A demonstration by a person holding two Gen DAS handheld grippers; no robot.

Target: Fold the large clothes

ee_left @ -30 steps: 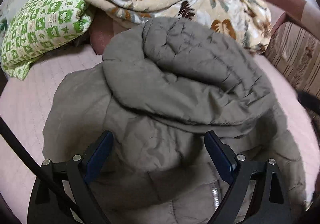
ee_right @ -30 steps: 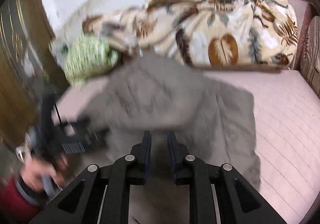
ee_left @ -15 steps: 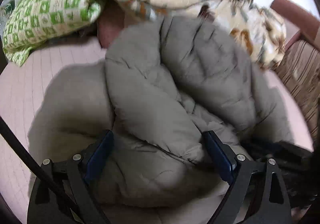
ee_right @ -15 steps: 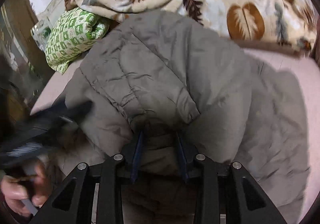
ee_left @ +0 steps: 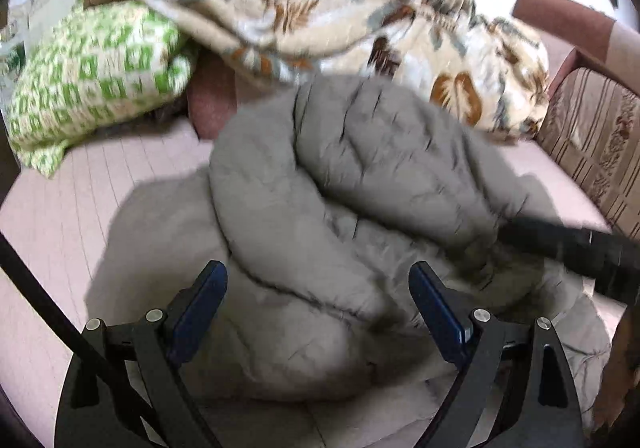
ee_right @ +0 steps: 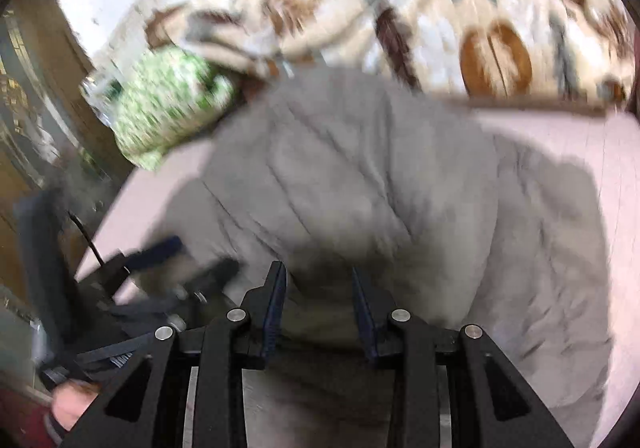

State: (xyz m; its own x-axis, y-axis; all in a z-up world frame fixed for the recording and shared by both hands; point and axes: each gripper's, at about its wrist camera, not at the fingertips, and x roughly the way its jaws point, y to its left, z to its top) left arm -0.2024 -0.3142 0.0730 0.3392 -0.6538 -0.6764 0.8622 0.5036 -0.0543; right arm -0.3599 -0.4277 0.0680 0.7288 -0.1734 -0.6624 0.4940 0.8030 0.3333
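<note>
A grey puffer jacket (ee_left: 360,208) lies bunched and folded over itself on a pale pink bed; it also fills the middle of the right wrist view (ee_right: 360,176). My left gripper (ee_left: 318,288) is wide open just above the jacket's near fold, holding nothing. My right gripper (ee_right: 319,288) has its jaws partly closed around a thick fold of the jacket at its near edge. The right gripper shows as a dark blurred bar (ee_left: 576,252) at the jacket's right side in the left wrist view. The left gripper (ee_right: 160,260) appears blurred at lower left in the right wrist view.
A leaf-patterned beige blanket (ee_left: 360,20) is heaped at the back of the bed. A green and white pillow (ee_left: 96,76) lies at the back left. A striped sofa arm (ee_left: 596,144) borders the right. Wooden furniture (ee_right: 36,108) stands at the left.
The right gripper went from shut and empty to clamping a jacket fold, then its jaws widened somewhat. The left gripper stayed open and drew back slightly. The jacket bunched further.
</note>
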